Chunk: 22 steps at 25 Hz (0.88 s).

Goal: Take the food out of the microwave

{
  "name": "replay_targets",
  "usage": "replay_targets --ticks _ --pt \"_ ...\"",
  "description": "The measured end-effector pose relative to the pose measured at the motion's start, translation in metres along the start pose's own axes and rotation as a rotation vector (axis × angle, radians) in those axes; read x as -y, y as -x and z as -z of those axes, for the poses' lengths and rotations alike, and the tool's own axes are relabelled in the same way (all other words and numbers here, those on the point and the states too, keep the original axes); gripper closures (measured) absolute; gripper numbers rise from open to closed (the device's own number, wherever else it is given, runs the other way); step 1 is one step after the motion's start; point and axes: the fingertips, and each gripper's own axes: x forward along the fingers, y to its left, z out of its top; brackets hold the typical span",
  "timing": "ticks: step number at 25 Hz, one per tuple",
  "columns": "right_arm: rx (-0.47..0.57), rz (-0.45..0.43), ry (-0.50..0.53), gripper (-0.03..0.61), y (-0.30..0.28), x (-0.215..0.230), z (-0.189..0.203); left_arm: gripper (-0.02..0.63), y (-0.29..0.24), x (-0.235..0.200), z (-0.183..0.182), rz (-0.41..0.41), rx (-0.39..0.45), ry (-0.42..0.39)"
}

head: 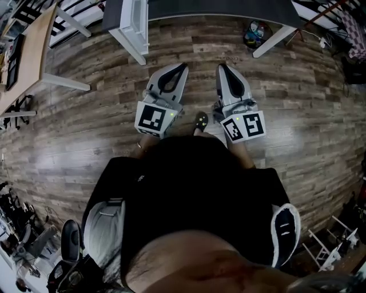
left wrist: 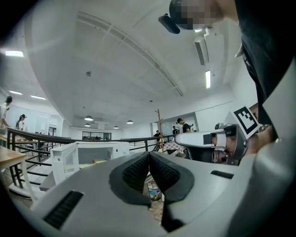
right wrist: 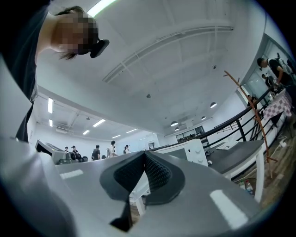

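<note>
Left gripper (head: pixel 182 67): I read its jaws pressed flat together, nothing between the pads; it points level toward the table.
Right gripper (head: pixel 221 66): jaws likewise closed on nothing; just beside the left one, nose tipped slightly up.
Microwave (left wrist: pixel 92 152): white, standing on the grey table (head: pixel 229 8) ahead of both grippers and well apart from them.
Microwave door (left wrist: pixel 64 163): swung open to the left in the left gripper view, cavity exposed.
Food (left wrist: pixel 95 162): a pale yellowish patch low in the cavity; too small for me to say what it is.
Right gripper view: I see the microwave's knob side, off to the right of the closed jaws.
Floor (head: pixel 86 149): wood planks; a bottle (left wrist: pixel 155 190) stands among small clutter under the table.
Person: dark shirt fills the lower head view; one shoe (head: pixel 201 120) shows between the marker cubes.
</note>
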Motion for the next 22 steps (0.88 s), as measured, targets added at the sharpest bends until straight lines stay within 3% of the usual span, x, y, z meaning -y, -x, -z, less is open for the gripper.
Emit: replay_targets --ticks 22 --pt "-0.007 -0.131 0.018 0.581 -0.044 0.062 -0.010 0.606 -0.072 -0.008 -0.006 -0.083 0.021 -0.035"
